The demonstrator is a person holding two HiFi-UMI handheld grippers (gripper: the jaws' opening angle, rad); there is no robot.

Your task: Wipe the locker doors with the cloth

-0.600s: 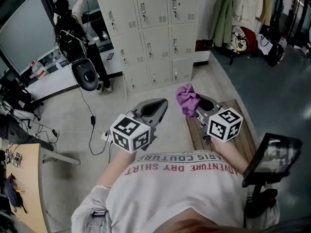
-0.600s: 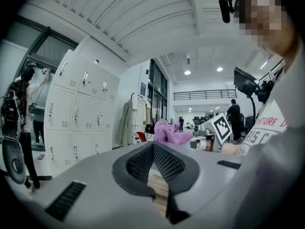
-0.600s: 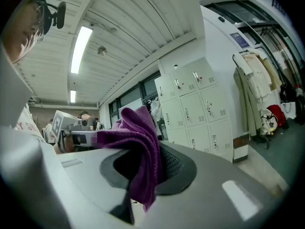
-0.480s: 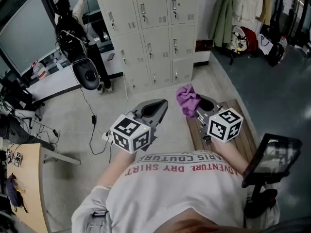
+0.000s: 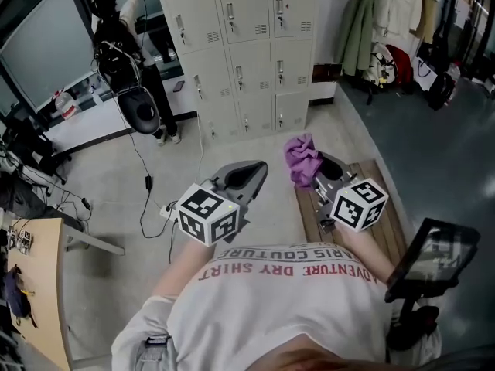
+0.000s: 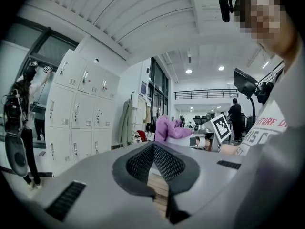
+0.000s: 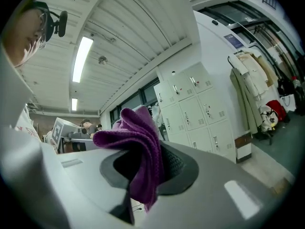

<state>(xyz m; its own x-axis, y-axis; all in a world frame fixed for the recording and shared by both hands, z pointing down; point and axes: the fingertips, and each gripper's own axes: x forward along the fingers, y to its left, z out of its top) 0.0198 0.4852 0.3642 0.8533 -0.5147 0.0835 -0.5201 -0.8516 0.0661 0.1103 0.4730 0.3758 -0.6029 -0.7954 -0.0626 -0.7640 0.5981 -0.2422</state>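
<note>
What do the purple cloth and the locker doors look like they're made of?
The cloth: soft knitted or microfibre-type fabric, matte purple. A fine textured weave shows, and it folds limply where the jaws of the right gripper pinch it.
The locker doors: probably painted sheet metal with a smooth pale cream finish. They are flat panels with vent slots and small handles. Laminate can't be ruled out.

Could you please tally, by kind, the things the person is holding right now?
hand-held grippers: 2, the left hand-held gripper and the right hand-held gripper
purple cloth: 1, clamped in the right one
total: 3
</note>
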